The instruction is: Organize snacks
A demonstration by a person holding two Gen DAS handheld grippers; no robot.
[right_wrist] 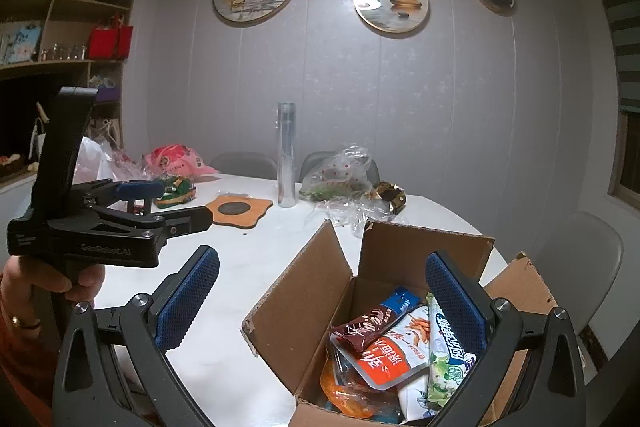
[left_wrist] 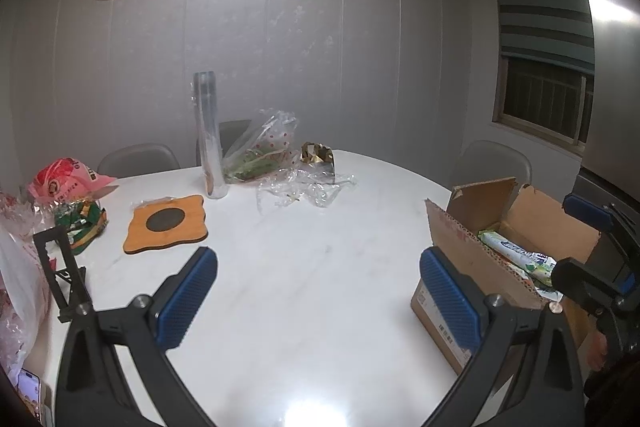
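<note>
An open cardboard box (right_wrist: 424,247) sits at the table's right side and holds several snack packets: a brown one (right_wrist: 364,331), an orange-and-white one (right_wrist: 400,347) and a green-and-white one (right_wrist: 444,359). My right gripper (right_wrist: 322,263) hovers open over the box's near left corner, holding nothing. My left gripper (left_wrist: 318,267) is open above bare tabletop, left of the box (left_wrist: 500,255). A green snack packet (left_wrist: 86,223) lies at the far left of the table beside a pink bag (left_wrist: 64,179). The right wrist view shows the left gripper (right_wrist: 184,203) held by a hand (right_wrist: 52,279).
A wooden coaster (left_wrist: 166,223), a tall clear cylinder (left_wrist: 210,143), a plastic bag of greens (left_wrist: 260,151), loose film and a gold wrapper (left_wrist: 318,153) sit toward the back. A black stand (left_wrist: 60,267) and a phone (left_wrist: 30,387) are at the left edge. Chairs surround the white table (left_wrist: 300,327).
</note>
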